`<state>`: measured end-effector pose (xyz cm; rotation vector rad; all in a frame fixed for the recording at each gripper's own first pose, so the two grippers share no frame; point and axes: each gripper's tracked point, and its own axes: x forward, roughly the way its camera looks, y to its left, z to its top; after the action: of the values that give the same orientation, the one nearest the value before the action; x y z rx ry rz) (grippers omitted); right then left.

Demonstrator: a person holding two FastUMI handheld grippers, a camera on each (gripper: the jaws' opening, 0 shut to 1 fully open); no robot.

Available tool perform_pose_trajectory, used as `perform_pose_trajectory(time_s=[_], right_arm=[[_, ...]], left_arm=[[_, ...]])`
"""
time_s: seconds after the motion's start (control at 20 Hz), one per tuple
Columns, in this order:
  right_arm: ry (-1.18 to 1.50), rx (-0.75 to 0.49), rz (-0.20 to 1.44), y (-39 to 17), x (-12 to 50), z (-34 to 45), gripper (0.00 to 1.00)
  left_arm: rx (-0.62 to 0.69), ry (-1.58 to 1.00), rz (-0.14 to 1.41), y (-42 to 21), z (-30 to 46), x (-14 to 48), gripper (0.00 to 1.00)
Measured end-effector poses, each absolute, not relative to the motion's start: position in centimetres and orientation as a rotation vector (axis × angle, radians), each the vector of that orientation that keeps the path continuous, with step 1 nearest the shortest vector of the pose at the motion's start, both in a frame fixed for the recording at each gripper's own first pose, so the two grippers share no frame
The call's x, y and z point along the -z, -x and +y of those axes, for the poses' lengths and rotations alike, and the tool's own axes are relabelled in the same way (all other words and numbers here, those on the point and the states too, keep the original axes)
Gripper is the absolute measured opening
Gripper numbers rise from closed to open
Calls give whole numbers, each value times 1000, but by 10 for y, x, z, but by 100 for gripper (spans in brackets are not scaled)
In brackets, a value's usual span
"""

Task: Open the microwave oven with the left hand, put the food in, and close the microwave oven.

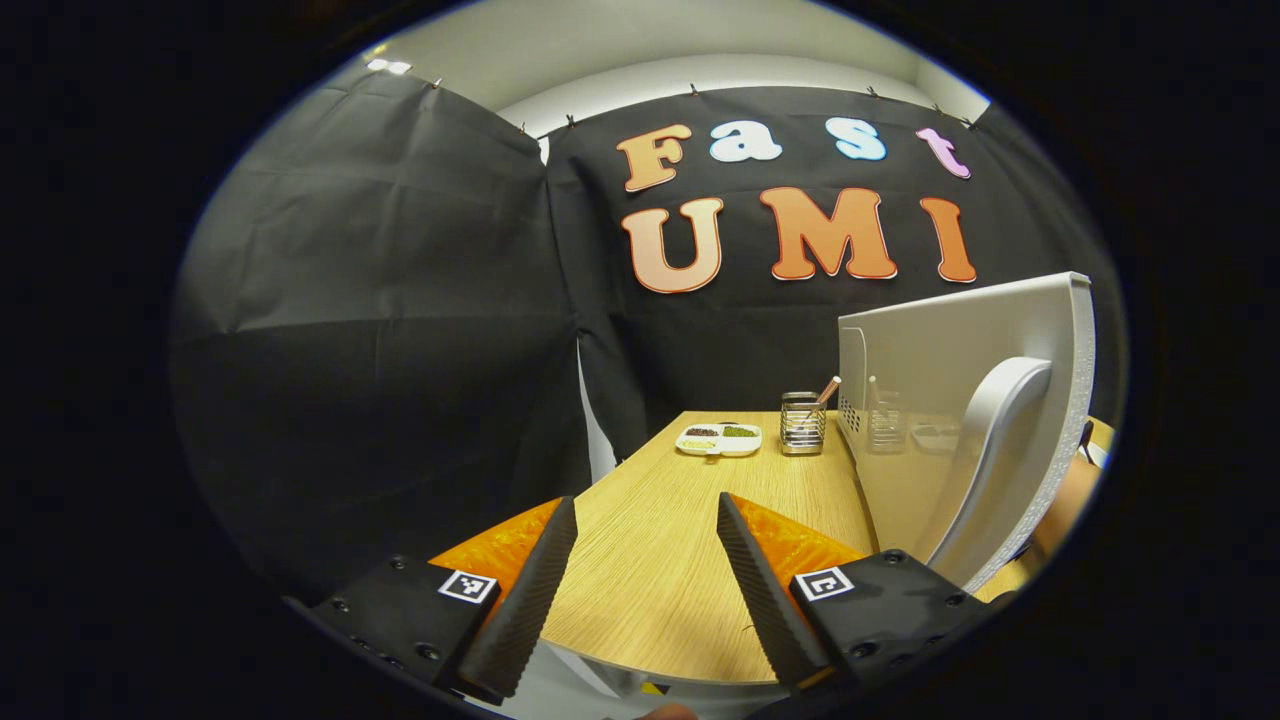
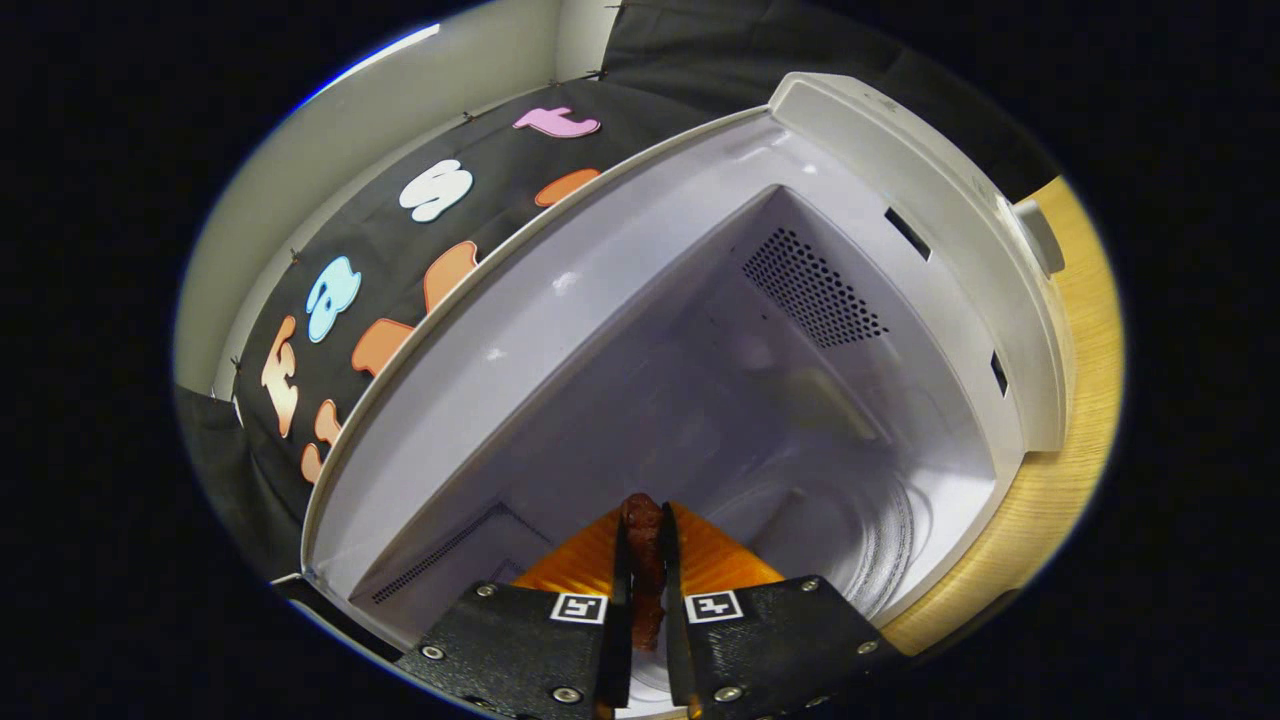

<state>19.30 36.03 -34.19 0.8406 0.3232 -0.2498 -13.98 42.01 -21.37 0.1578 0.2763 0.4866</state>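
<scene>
In the right gripper view the white microwave oven (image 2: pixel 700 330) stands open and tilted in the picture, its pale cavity and glass turntable (image 2: pixel 860 540) in front of me. My right gripper (image 2: pixel 643 525) is shut on a dark reddish-brown piece of food (image 2: pixel 642 570), held at the cavity's mouth. In the left gripper view my left gripper (image 1: pixel 645 515) is open with nothing between its fingers, over the wooden table (image 1: pixel 660 560). The microwave's open door (image 1: pixel 990 440) with its curved white handle (image 1: pixel 985 470) stands just right of it.
At the far end of the table sit a white divided plate (image 1: pixel 719 438) with small portions of food and a metal holder (image 1: pixel 802 422) with utensils. Black cloth walls close the booth at the left and back. The table's near edge lies just below my left fingers.
</scene>
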Motion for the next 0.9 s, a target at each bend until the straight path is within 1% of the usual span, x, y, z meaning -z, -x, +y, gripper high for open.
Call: perform_pose_trajectory(time_s=[0.15,0.2,0.25,0.3,0.35,0.4,0.5,0.55,0.6,0.65,0.7,0.75,0.8,0.85,0.9], right_arm=[[-832,274,340,-194,353,357,14],[-816,292,355,-193,357,354,14],[-784,319,391,-190,367,350,17],[-761,330,416,-187,372,346,19],[-733,332,442,-184,375,346,29],[-698,320,465,-181,377,345,26],[-607,295,483,-178,374,343,33],[-550,285,497,-177,375,340,41],[-502,268,510,-174,374,337,45],[-475,253,521,-174,373,335,52],[-456,246,524,-174,372,331,56],[-442,232,516,-174,366,329,61],[-420,223,509,-175,361,326,62],[-404,208,501,-175,356,323,65],[-391,199,498,-174,352,320,66]], left_arm=[[-487,-153,274,141,421,211,89],[-485,-151,274,140,420,212,93],[-484,-151,273,139,419,212,93],[-484,-152,272,140,417,211,96],[-480,-150,270,140,416,210,93],[-474,-147,269,140,414,211,89],[-468,-146,274,140,411,213,89],[-469,-149,276,140,411,214,89],[-469,-150,273,141,410,211,93],[-467,-151,264,141,409,208,96],[-464,-148,259,141,408,207,89],[-463,-144,259,141,407,207,89],[-461,-138,261,139,405,207,89],[-456,-136,263,137,403,207,89],[-448,-133,259,135,400,206,96]])
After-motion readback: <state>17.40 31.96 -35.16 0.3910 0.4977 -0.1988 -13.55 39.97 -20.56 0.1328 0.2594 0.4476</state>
